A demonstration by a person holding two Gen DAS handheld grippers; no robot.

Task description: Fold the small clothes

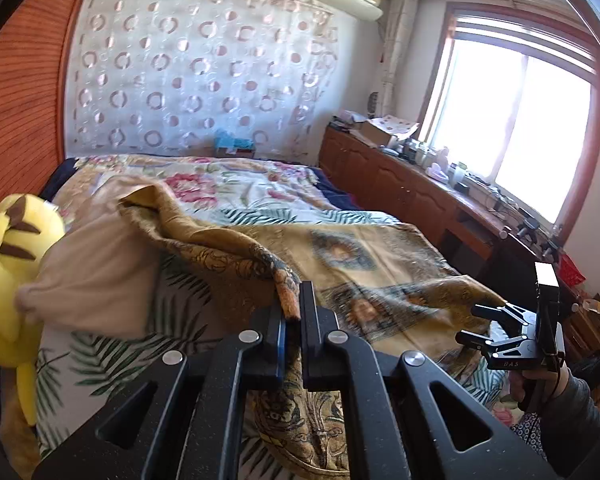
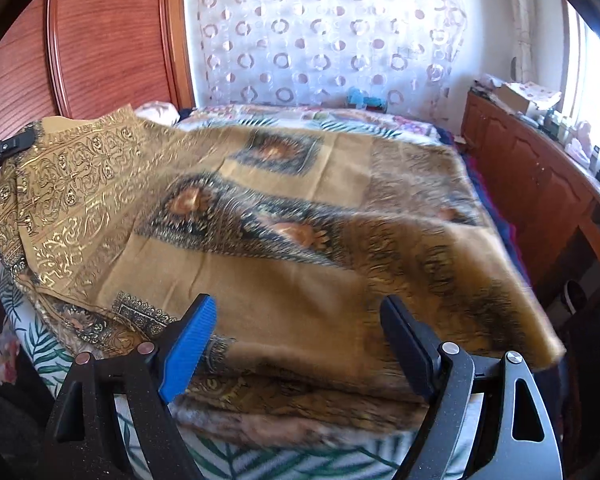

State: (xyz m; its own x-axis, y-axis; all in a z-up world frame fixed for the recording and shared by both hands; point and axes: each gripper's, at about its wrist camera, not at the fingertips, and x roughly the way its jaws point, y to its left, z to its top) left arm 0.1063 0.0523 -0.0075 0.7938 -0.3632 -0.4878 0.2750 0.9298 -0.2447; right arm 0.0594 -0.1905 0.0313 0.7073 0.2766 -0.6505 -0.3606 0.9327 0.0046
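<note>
Jaws of the left gripper (image 1: pixel 293 312) pinch the gold patterned cloth (image 1: pixel 236 256).

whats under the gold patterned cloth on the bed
Under the gold patterned cloth lies a floral and palm-leaf bedspread, showing at the far end and the near edge. What the bedspread carries beneath the cloth's middle is covered.

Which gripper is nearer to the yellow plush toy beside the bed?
Left. The left gripper holds the scarf close beside the yellow plush toy; the right gripper hangs past the scarf's opposite side.
</note>
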